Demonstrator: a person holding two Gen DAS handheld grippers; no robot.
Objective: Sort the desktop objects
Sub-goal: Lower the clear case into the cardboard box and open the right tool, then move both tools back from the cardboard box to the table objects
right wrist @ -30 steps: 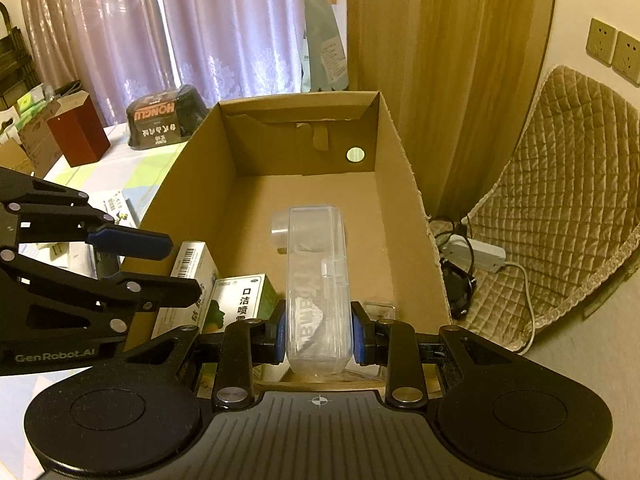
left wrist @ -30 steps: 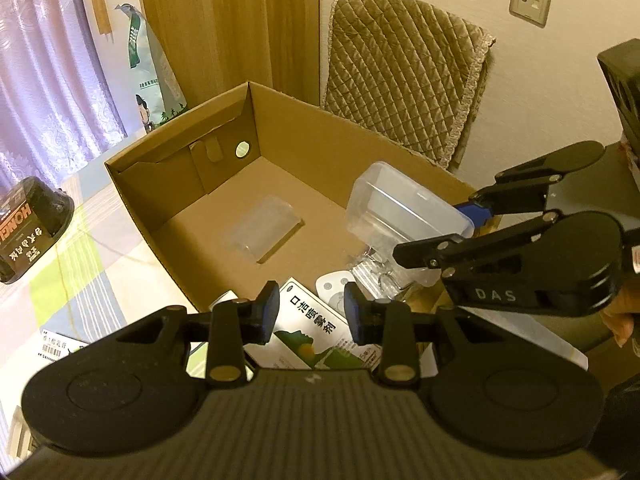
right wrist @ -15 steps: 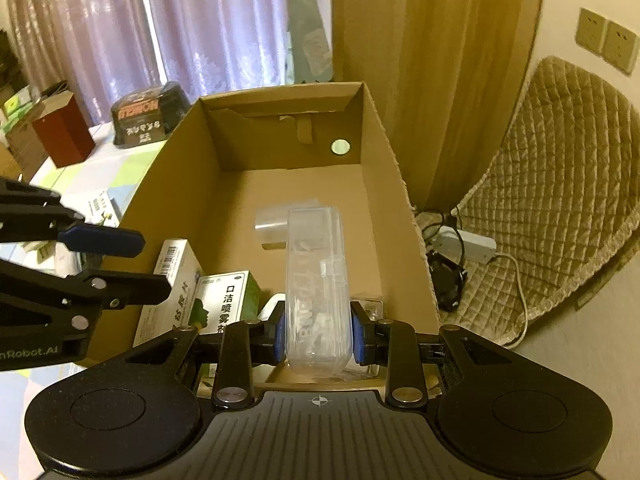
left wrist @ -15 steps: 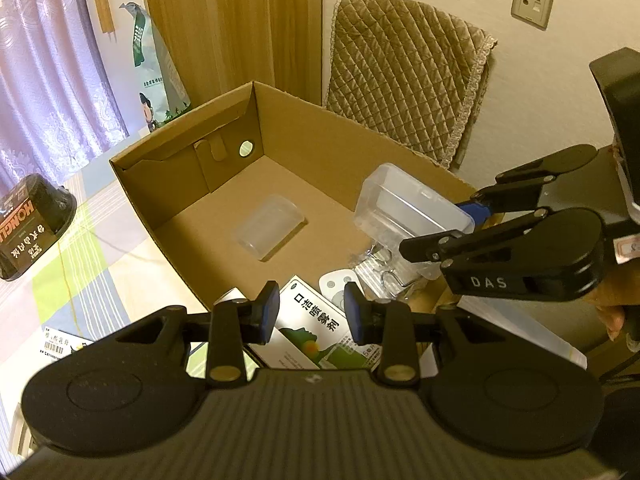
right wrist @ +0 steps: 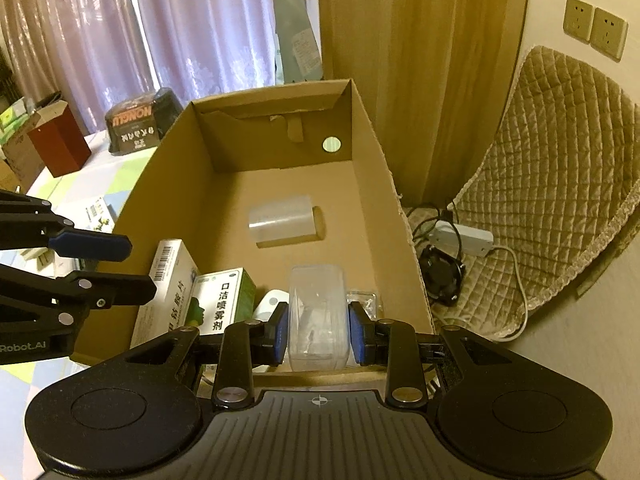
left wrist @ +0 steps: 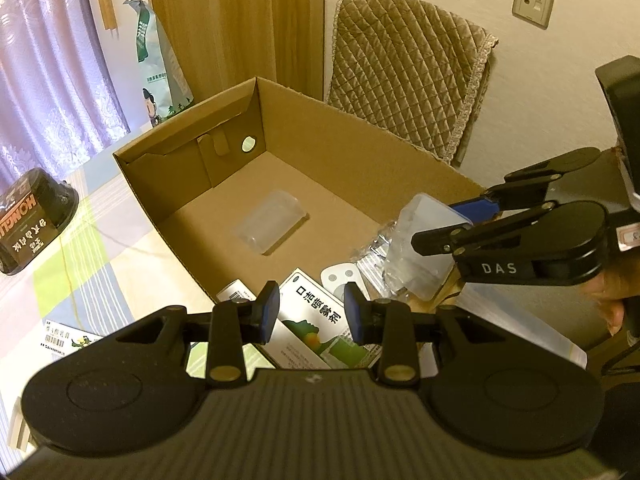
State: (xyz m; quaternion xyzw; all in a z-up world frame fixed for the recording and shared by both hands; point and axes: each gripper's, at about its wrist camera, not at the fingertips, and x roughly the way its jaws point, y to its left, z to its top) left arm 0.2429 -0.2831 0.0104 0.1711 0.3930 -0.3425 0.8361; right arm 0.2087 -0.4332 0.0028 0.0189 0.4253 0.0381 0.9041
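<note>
- The cardboard box (right wrist: 396, 216) sits open-topped on the checked tablecloth (left wrist: 64, 256), and it is the only container getting filled here.
- Deep on the box floor lies a frosted plastic cup (right wrist: 282, 222) on its side, well apart from everything else.
- At the near end of the box, a white carton with a barcode (right wrist: 168, 276) leans against the left wall, and just beside it is a green-and-white spray box (right wrist: 222, 300) printed with Chinese characters.
- Between the spray box and the right wall there's a small white oval gadget (right wrist: 268, 306), partly hidden, and a clear crinkly packet (right wrist: 366, 300) tucked in the near right corner.
- The right gripper (right wrist: 318, 332) has its blue pads pressed on both sides of a clear plastic container (right wrist: 318, 316), held over the near end of the box; whether it touches the floor, I cannot tell.
- The left gripper (left wrist: 308, 312) has its pads parted with a clear gap and grips nothing, poised above the spray box at the near rim.
- Outside the box on the table: a dark upturned tub with HONGLI lettering (left wrist: 30, 220), and a flat printed packet (left wrist: 68, 334) near the left gripper.
- A person's fingers (left wrist: 610, 300) show behind the right tool.
</note>
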